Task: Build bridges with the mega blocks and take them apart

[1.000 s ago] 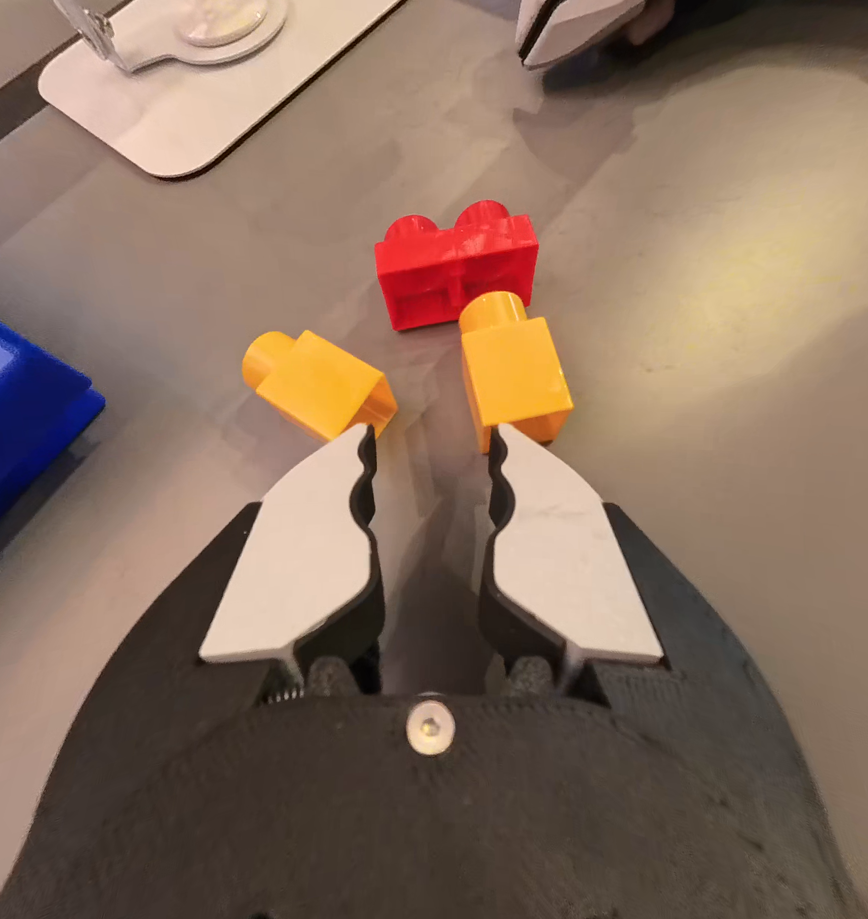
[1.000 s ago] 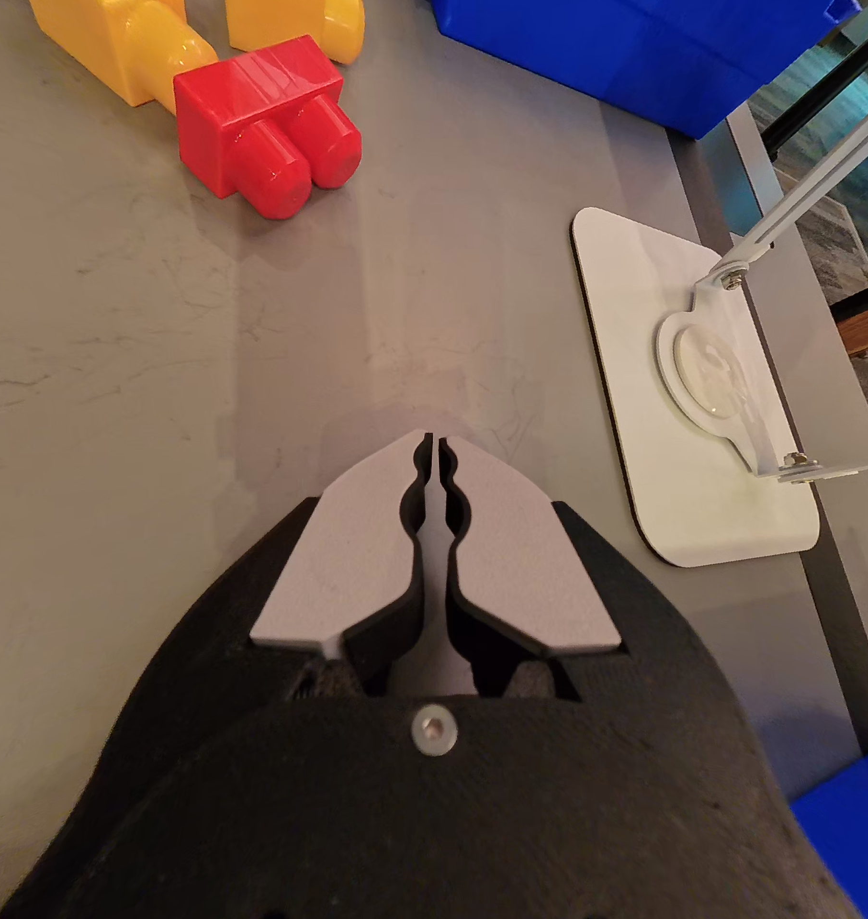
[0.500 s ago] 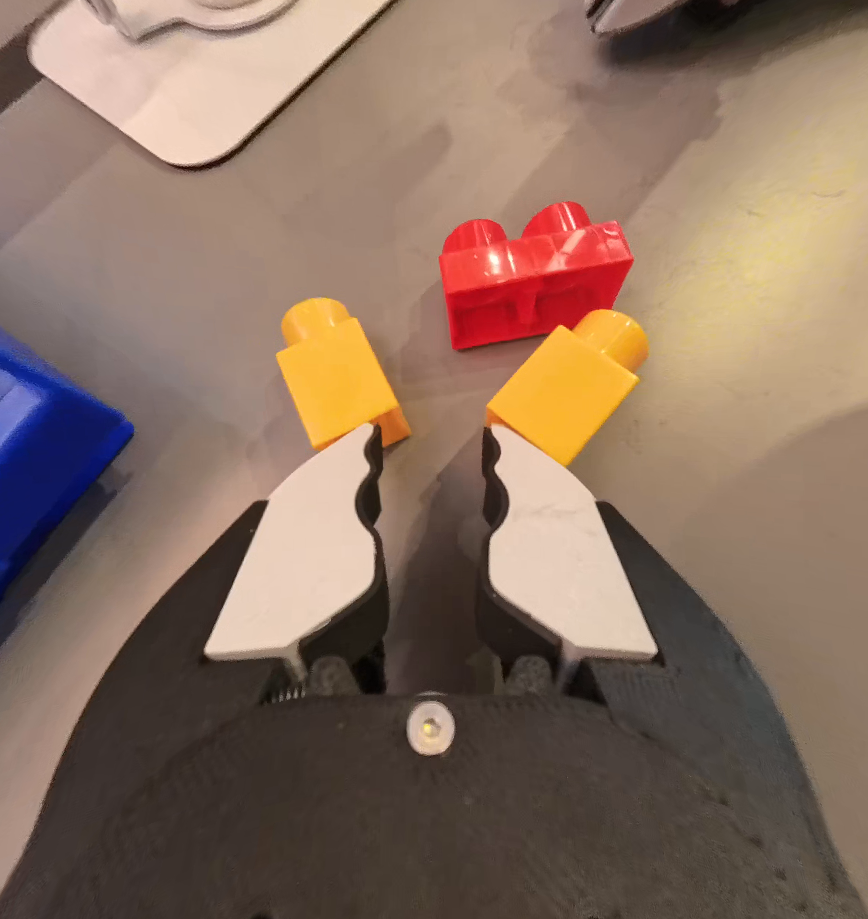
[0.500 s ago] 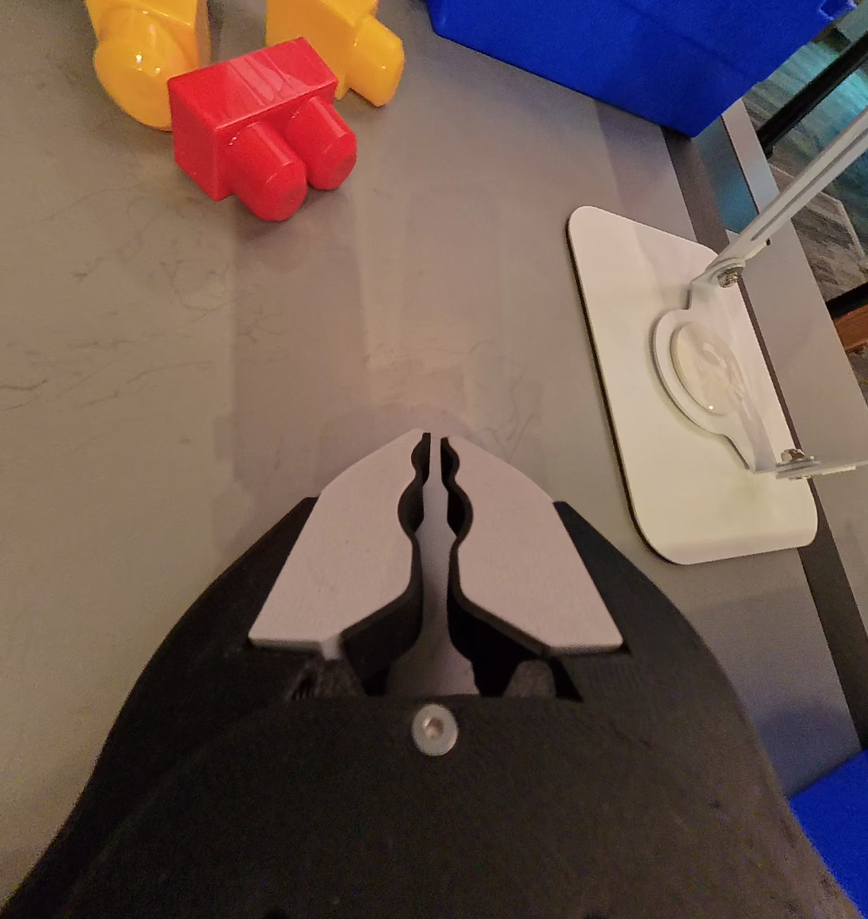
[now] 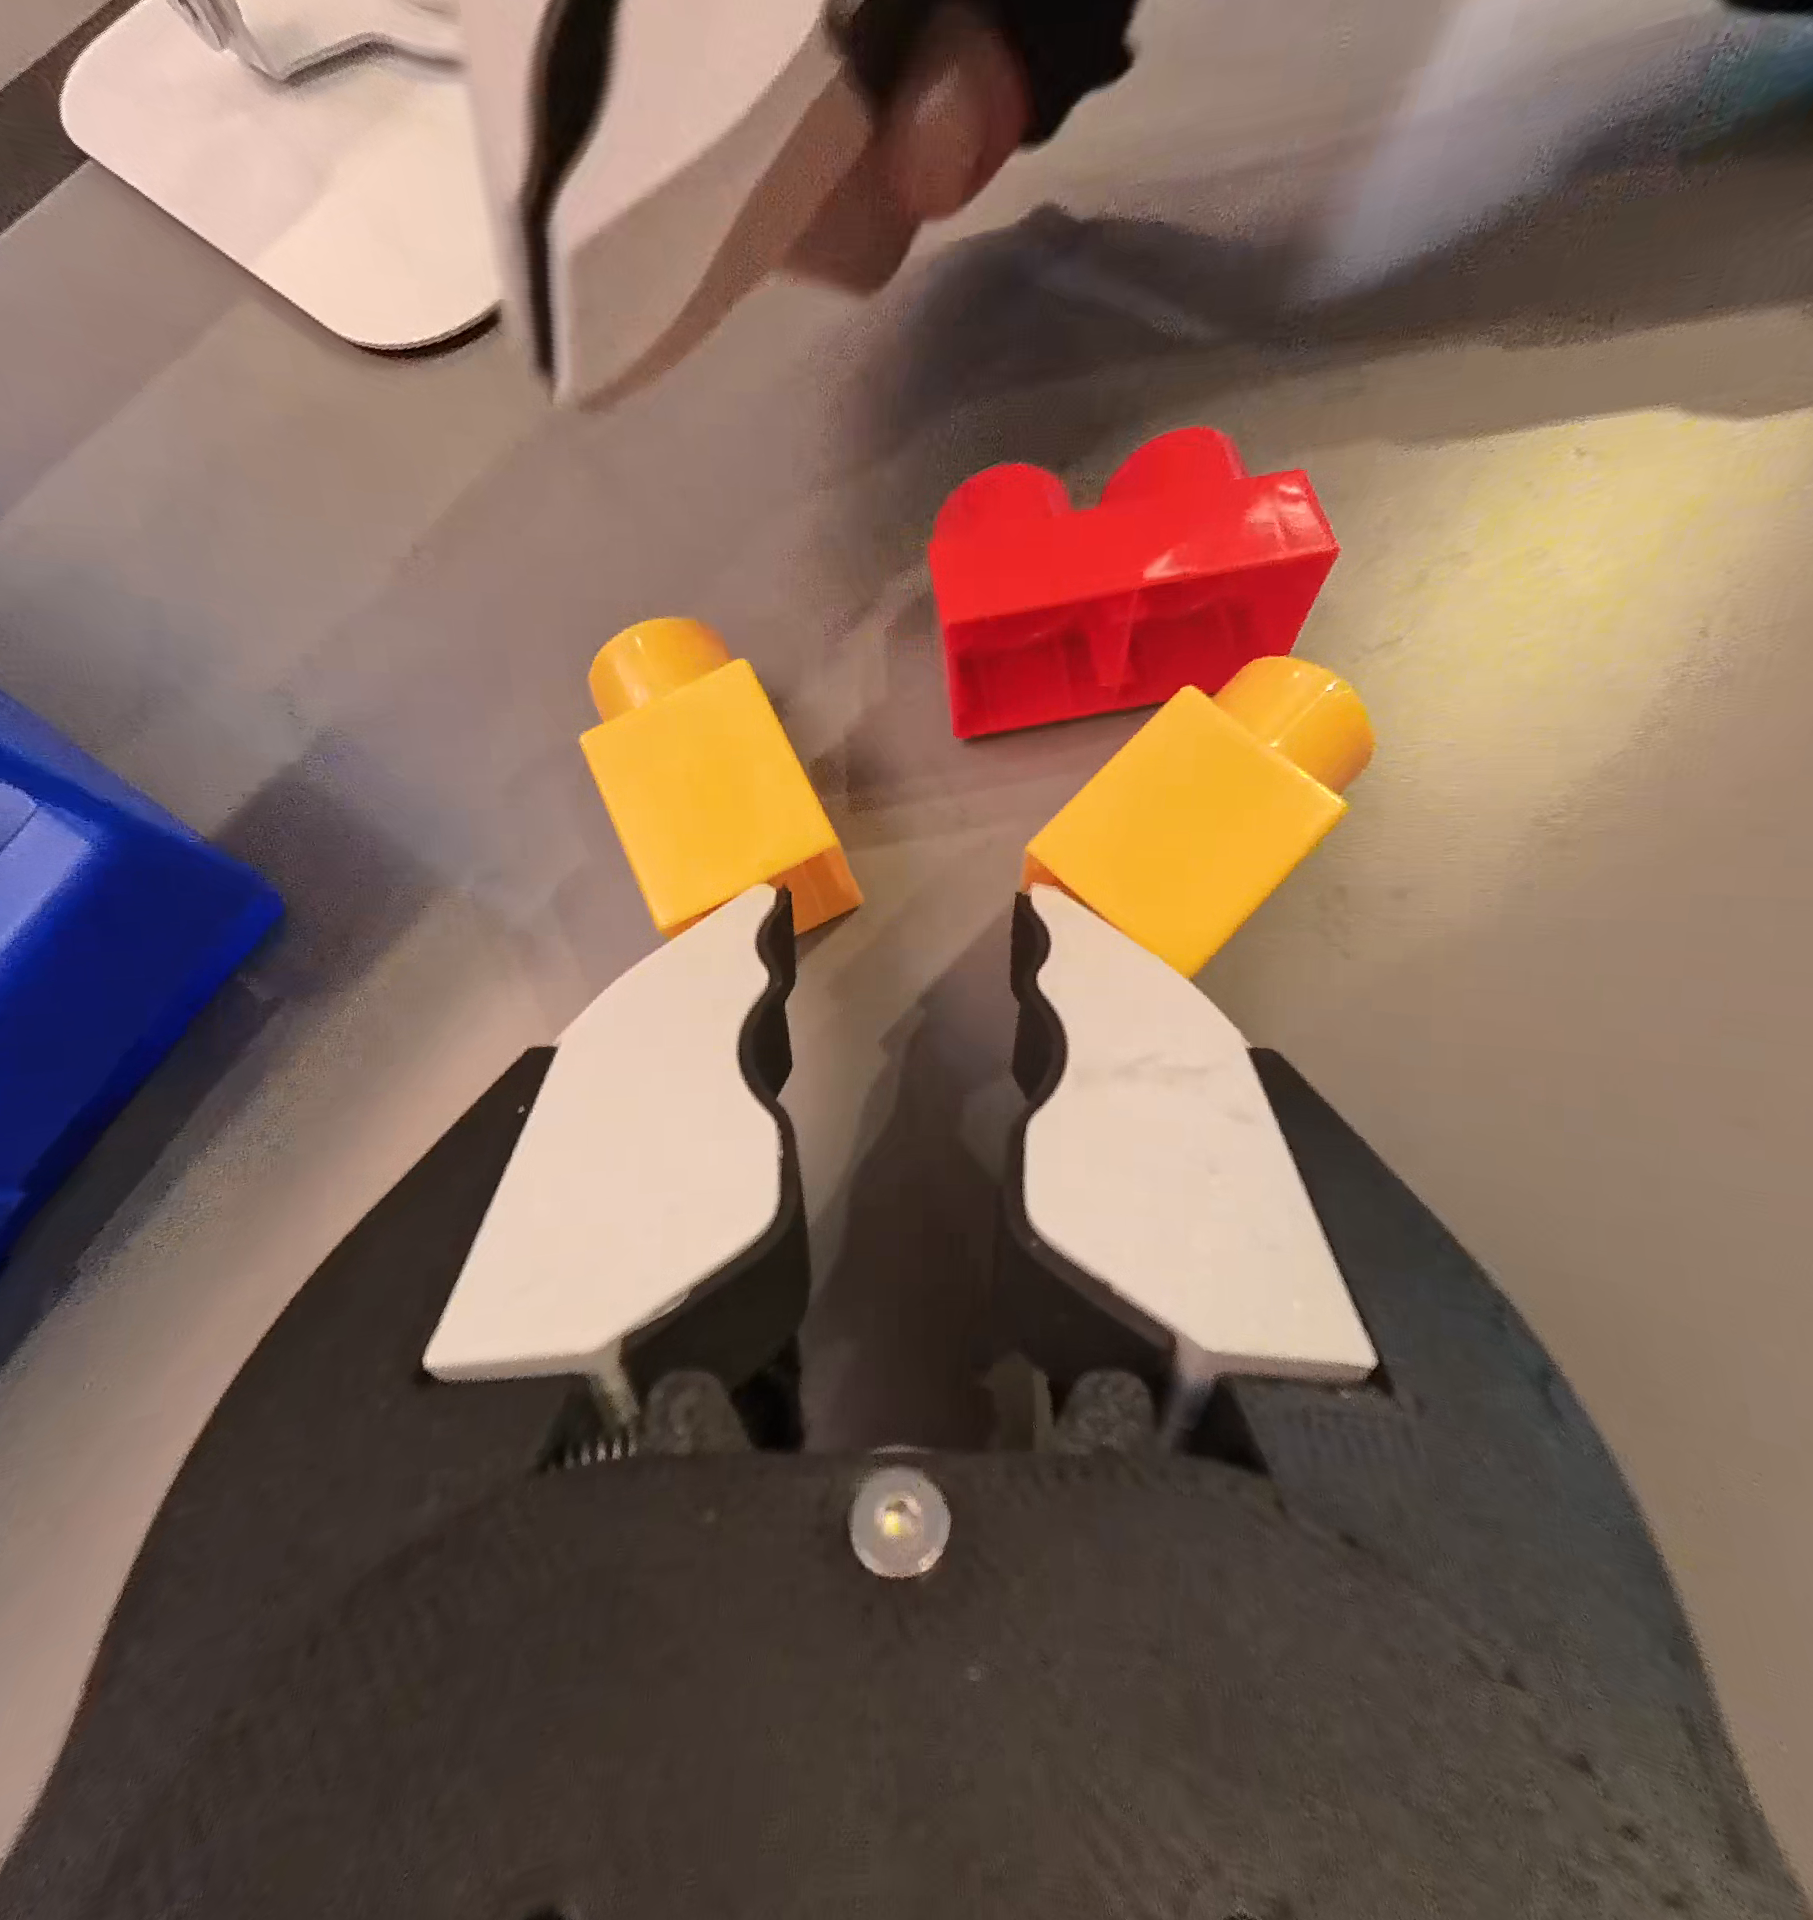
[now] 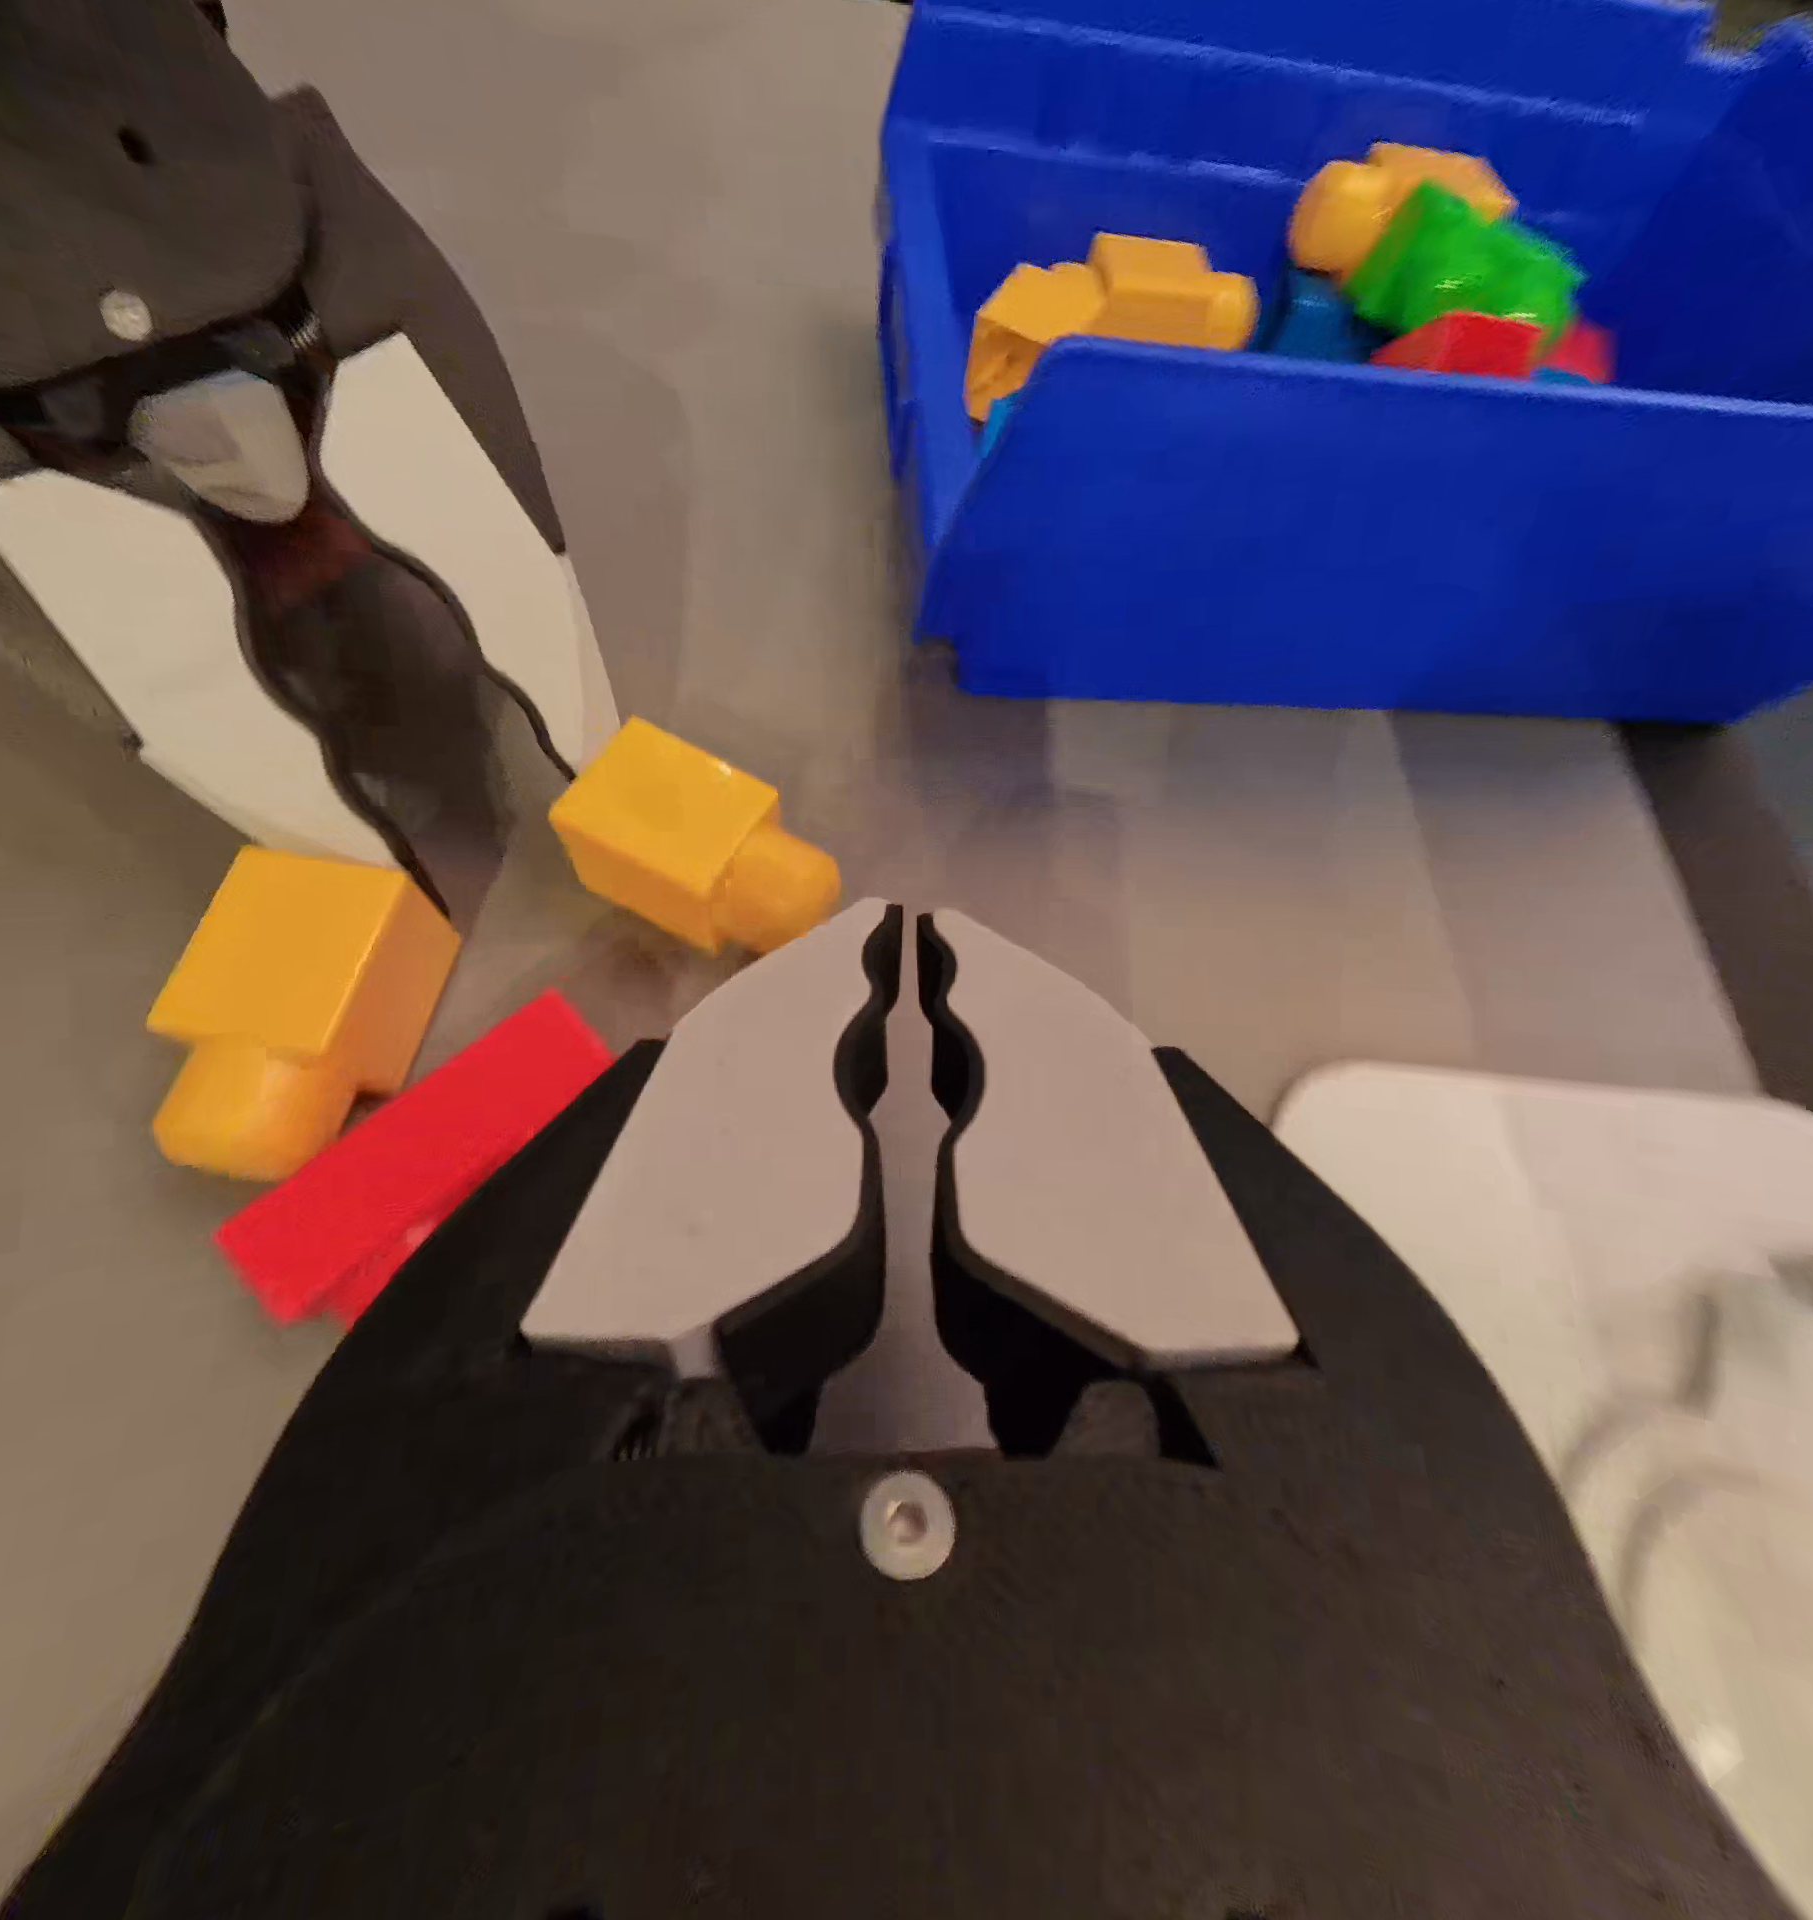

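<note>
Left wrist view: left tongs [image 5: 894,914] open, empty, between two yellow blocks [image 5: 710,790].

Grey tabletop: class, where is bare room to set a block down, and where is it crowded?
Bare table lies between the blue bin, the white base plate and the right gripper. It is crowded around the two yellow blocks and the red block, where the open left gripper sits.

2 yellow single-stud blocks [image 5: 710,795] [image 5: 1193,821] on the table [image 5: 1504,1039], 1 red 2-stud block [image 5: 1130,603], 1 blue bin [image 6: 1401,520], blocks in the bin [image 6: 1401,281] too jumbled to count, 1 white base plate [image 5: 289,187], 2 tools [image 5: 894,914] [image 6: 902,920]
</note>
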`<state>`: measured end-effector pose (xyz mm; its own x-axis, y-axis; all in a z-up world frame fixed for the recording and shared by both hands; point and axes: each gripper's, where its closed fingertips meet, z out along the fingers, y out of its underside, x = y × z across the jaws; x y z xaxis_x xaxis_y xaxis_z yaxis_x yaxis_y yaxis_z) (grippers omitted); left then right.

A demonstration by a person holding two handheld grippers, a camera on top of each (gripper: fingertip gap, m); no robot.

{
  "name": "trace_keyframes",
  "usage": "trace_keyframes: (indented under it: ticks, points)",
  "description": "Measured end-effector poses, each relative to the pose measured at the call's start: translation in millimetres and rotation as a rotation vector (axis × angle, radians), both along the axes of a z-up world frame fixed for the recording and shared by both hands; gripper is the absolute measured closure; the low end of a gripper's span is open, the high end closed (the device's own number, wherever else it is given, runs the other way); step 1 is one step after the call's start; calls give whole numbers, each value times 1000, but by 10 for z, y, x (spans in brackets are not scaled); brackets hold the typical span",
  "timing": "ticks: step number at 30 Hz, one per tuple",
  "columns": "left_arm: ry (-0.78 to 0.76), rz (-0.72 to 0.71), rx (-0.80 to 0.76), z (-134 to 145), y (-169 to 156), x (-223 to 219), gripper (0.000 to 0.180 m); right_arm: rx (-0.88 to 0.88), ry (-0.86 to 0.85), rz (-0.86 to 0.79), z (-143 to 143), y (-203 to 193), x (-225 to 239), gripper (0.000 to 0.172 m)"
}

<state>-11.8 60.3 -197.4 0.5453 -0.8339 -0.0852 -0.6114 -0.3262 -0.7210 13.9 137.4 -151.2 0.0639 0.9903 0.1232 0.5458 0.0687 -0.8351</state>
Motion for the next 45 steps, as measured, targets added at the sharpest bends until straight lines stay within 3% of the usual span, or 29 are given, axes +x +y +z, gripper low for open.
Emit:
trace_keyframes:
  ticks: [9, 24, 36, 45]
  points:
    - [-15, -8, -15, 6, -1, 6, 142, -57, -99, 170, -226, 9, -422, 172]
    - [-5, -102, -24, -12, -120, 80, 142, -111, -277, 338, -381, -414, -144, 172]
    - [-3, -221, -21, -10, -295, 264, 145, -144, -343, 351, -368, -609, 136, 168]
    - [25, -256, -21, -47, -339, 371, 158, -170, -361, 356, -436, -718, 262, 167]
